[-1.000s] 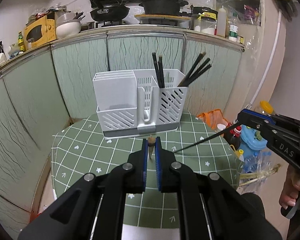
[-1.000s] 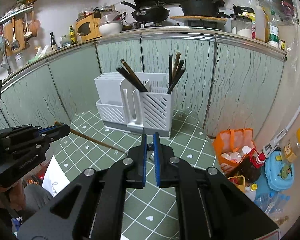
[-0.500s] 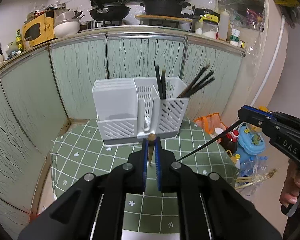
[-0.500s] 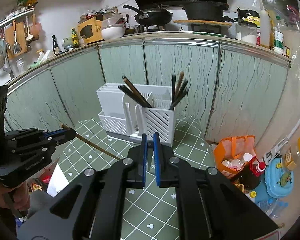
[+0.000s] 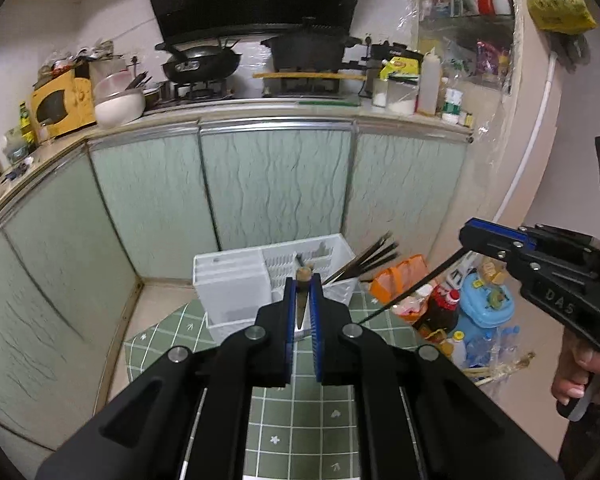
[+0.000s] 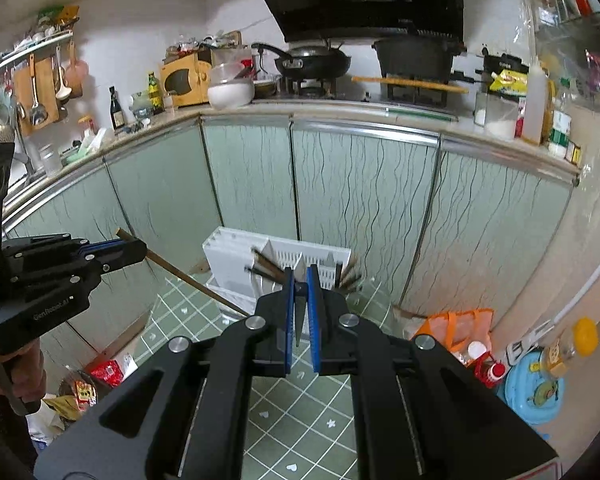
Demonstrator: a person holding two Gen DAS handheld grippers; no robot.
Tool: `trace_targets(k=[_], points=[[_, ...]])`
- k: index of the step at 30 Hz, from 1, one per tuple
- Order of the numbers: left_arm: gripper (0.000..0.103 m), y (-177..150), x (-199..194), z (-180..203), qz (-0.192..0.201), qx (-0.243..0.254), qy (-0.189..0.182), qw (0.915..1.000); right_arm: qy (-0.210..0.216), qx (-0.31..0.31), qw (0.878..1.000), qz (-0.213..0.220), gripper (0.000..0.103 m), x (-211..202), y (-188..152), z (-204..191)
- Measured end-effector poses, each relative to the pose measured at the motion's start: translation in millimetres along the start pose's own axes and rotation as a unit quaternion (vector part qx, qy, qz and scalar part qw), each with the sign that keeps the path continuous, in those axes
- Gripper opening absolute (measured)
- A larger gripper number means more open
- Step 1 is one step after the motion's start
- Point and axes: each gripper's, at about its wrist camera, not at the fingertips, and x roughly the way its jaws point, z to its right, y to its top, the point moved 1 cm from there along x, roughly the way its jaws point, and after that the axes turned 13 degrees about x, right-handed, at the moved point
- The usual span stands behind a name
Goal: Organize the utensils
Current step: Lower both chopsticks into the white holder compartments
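Observation:
My left gripper [image 5: 302, 280] is shut on a brown wooden chopstick [image 5: 303, 273], whose blunt end sticks up between the blue pads. In the right wrist view the same chopstick [image 6: 188, 278] slants down to the right from the left gripper [image 6: 140, 246]. My right gripper [image 6: 300, 277] is shut on a thin dark chopstick [image 6: 299, 308]. From the left wrist view that dark chopstick [image 5: 416, 280] runs down-left from the right gripper [image 5: 466, 233]. Both grippers hang above a white slotted utensil holder [image 5: 232, 284] [image 6: 228, 256] with several dark chopsticks [image 5: 374, 260] in its right compartments.
The holder stands at the far edge of a small table with a green checked cloth [image 5: 300, 420]. Pale green cabinet doors [image 5: 276, 184] rise behind it. An orange bag [image 5: 396, 276], bottles and a blue tub [image 5: 484, 308] crowd the floor to the right. Packets [image 6: 108, 372] lie on the floor at left.
Both grippers have risen well above the table, each still holding its chopstick. The holder now sits lower and smaller in both views.

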Motion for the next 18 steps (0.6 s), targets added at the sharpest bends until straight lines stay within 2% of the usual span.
trace_targets(k=[11,18], points=[[0.008,55,3,1,0.007,0.014,-0.025,0.9996,-0.001,-0.002,1.000,0.016,0.006,-12,56,-2],[0.008,70,33,7,0.001,0.030,-0.027,0.9992,-0.002,-0.001,1.000,0.006,0.006,20,70,5]])
